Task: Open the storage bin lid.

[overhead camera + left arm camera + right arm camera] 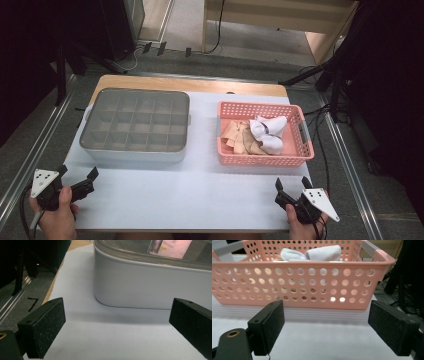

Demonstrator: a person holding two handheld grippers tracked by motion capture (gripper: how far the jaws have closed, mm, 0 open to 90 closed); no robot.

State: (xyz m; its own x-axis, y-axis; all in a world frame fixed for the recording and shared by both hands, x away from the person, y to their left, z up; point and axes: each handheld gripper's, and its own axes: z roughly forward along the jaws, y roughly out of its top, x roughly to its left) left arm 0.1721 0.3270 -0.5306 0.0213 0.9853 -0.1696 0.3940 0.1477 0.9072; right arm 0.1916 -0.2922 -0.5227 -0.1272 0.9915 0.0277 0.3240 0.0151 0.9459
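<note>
A grey box point(135, 126) with a grid of small compartments stands at the table's left; its rounded white wall point(150, 287) rises just beyond my left gripper's jaws. A pink perforated basket point(263, 133) at the right holds white rolled socks point(269, 132) and beige ones point(242, 138). The basket's front wall point(297, 285) stands right ahead of my right gripper, white socks point(312, 253) showing over its rim. My left gripper point(79, 176) rests at the near left corner, open and empty. My right gripper point(292, 187) sits at the near right, open and empty too.
A white mat point(200, 185) covers the wooden table, bare between and in front of the two containers. Metal rails point(30, 160) run along both table sides. Cables and black stands point(340, 75) crowd the floor at the right.
</note>
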